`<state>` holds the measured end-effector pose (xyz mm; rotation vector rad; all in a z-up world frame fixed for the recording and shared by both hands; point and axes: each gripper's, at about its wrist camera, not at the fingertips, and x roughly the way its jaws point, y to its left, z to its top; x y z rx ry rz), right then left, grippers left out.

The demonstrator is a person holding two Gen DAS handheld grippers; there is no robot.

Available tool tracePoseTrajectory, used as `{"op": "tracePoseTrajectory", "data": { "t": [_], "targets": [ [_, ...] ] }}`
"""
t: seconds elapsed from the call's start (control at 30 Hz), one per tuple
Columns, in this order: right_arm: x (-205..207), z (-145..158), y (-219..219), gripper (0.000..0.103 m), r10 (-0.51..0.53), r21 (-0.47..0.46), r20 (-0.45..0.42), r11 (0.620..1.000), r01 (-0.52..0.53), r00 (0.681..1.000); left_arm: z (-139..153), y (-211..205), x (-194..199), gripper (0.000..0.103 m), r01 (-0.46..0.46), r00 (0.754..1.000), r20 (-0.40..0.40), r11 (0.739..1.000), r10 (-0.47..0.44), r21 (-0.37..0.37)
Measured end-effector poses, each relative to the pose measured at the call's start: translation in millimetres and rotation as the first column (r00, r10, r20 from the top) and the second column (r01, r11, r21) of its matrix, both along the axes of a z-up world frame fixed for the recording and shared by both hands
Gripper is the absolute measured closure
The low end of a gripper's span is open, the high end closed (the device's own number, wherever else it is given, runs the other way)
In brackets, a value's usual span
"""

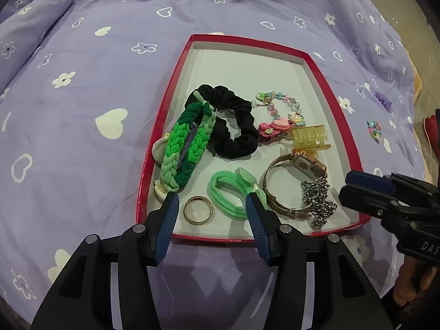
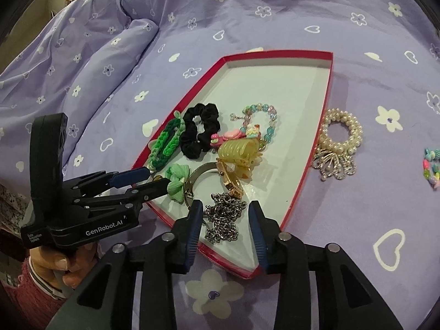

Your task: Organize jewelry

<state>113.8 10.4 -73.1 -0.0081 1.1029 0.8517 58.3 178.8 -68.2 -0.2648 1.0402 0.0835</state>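
A red-rimmed white tray (image 1: 277, 45) lies on the purple bedspread and holds a green braided band (image 1: 187, 145), a black scrunchie (image 1: 236, 126), a bead bracelet (image 1: 277, 104), a yellow claw clip (image 1: 309, 137), a gold watch (image 1: 297, 170), a silver chain (image 1: 319, 200), a light green hair tie (image 1: 228, 192) and a gold ring (image 1: 198, 209). My left gripper (image 1: 211, 206) is open and empty over the tray's near edge, straddling the ring. My right gripper (image 2: 225, 214) is open and empty above the silver chain (image 2: 224, 217).
A pearl bracelet with a silver charm (image 2: 339, 143) lies on the bedspread right of the tray (image 2: 302, 189). A colourful bead bracelet (image 2: 431, 167) lies further right. A purple hair piece (image 1: 383, 100) lies beyond it. A folded pillow (image 2: 82, 63) rises at the left.
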Motion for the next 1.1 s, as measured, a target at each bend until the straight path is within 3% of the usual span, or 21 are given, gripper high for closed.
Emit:
{"op": "tracePoseTrajectory", "data": {
  "t": [0.33, 0.5, 0.67, 0.87, 1.1],
  "targets": [
    [-1, 10, -12, 0.063, -0.031, 0.026, 0.006, 0.999, 0.03, 1.0, 15, -1, -10, 0.044, -0.007, 1.0, 0.027, 1.0, 0.007, -0.001],
    [-4, 14, -19, 0.06, -0.047, 0.048, 0.008, 0.998, 0.047, 0.999, 22, 3, -21, 0.033, -0.031, 0.999, 0.041, 0.999, 0.032, -0.012],
    [-8, 16, -25, 0.057, -0.062, 0.075, -0.007, 0.995, 0.062, 0.998, 26, 11, -36, 0.023, -0.073, 0.995, 0.062, 0.996, 0.077, -0.059],
    [-14, 15, -33, 0.047, -0.09, 0.134, -0.034, 0.987, 0.093, 0.995, 28, 26, -53, 0.021, -0.139, 0.985, 0.086, 0.978, 0.153, -0.153],
    [-31, 9, -40, 0.046, -0.111, 0.214, -0.048, 0.97, 0.118, 0.993, 30, 28, -70, 0.018, -0.177, 0.976, 0.094, 0.963, 0.199, -0.201]
  ]
}}
